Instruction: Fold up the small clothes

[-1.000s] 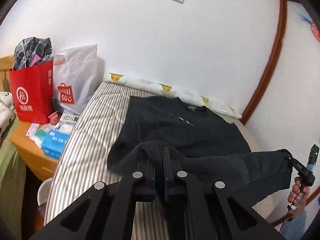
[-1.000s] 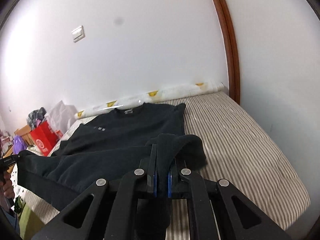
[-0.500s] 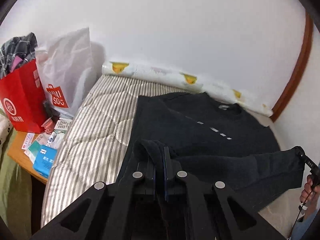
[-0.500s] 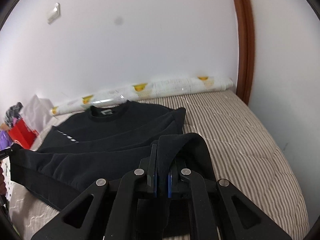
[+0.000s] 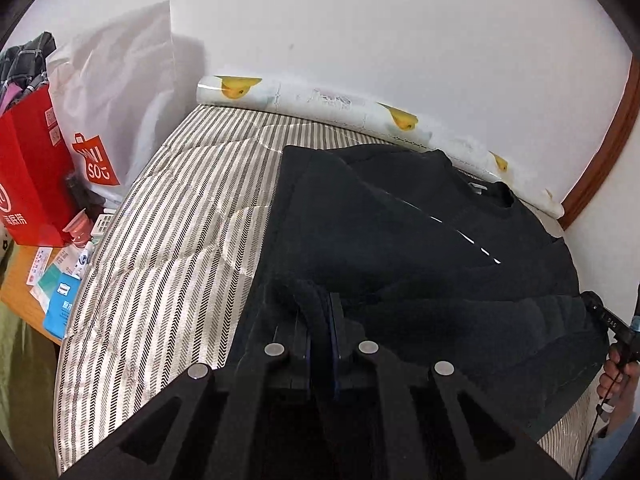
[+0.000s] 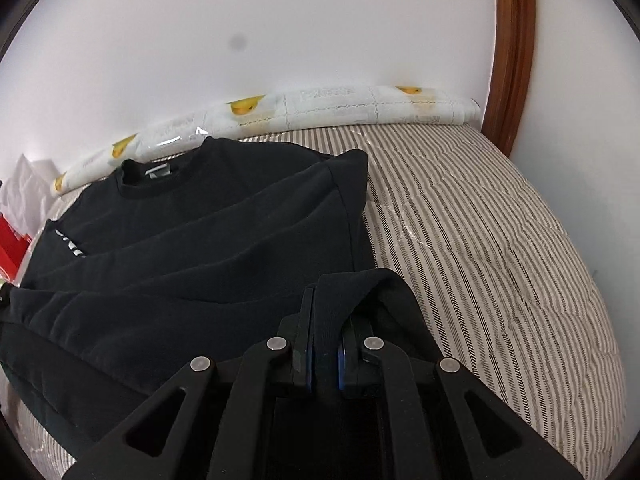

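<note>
A: State the garment's material and position.

B: The black soft-knit sweatshirt (image 5: 400, 240) lies flat on the bed's grey-and-white striped quilted mattress cover (image 5: 168, 240), ribbed round collar toward the wall. Its lower hem is raised and doubled back over the body, forming a long fold across the chest.

A: Condition of each hand-held gripper?

B: The left hand-held gripper (image 5: 320, 320) is clamped nearly closed on one hem corner; thick fabric bunches between its blue pads. The right hand-held gripper (image 6: 326, 320) is likewise pinched nearly closed on the opposite hem corner, cloth looping over its fingers.

A: Surrounding items?

B: A long white plastic-wrapped roll printed with yellow ducks (image 6: 320, 108) lies along the wall at the head of the bed. Beside the bed, on a wooden table (image 5: 16, 280), stand a red paper bag (image 5: 28, 168) holding a plaid dark cloth (image 5: 24, 60), and a crinkled white plastic bag with a red logo (image 5: 116, 92); its contents cannot be seen. Small blue and white packets (image 5: 60, 300) lie flat in front.
</note>
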`<state>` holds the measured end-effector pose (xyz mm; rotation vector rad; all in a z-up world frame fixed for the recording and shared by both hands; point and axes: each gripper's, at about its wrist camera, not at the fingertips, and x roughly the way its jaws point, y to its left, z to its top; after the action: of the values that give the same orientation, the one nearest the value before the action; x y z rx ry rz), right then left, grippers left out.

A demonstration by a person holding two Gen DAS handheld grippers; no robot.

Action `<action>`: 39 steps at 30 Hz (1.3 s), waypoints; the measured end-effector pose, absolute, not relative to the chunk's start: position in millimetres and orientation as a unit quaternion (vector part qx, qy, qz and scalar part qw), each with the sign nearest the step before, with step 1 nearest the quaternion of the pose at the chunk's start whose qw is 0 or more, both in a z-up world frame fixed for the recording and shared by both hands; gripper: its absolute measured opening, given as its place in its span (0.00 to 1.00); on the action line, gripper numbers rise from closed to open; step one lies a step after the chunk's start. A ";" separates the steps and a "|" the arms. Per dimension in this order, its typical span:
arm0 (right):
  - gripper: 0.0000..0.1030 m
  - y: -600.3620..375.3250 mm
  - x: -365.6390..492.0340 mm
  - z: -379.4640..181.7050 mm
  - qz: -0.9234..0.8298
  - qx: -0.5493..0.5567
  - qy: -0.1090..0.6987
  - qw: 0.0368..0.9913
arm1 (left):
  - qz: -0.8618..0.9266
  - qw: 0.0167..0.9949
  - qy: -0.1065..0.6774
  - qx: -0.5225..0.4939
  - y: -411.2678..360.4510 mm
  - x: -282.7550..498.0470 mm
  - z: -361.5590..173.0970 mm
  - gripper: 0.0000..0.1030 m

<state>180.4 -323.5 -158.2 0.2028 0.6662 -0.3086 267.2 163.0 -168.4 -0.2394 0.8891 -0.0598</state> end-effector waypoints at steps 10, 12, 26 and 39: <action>0.50 -323.8 95.0 -138.2 -0.139 0.112 0.310 0.934 | -0.032 0.898 0.425 -0.109 156.9 227.7 -152.4 0.42; 0.50 -326.7 78.2 -140.2 -0.146 0.121 0.309 0.932 | -0.032 0.897 0.426 -0.116 157.6 214.5 -153.3 0.42; 0.49 -335.0 16.2 -197.4 -0.155 0.205 0.328 0.909 | -0.022 0.872 0.447 -0.197 184.8 134.9 -188.2 0.47; 0.49 -345.7 18.3 -190.1 -0.172 0.235 0.306 0.906 | -0.038 0.863 0.415 -0.284 201.4 157.1 -199.8 0.45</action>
<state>18.3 -345.7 -190.1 0.4857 0.6312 -0.3554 157.1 201.4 -199.8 -0.5950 0.8704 -0.0800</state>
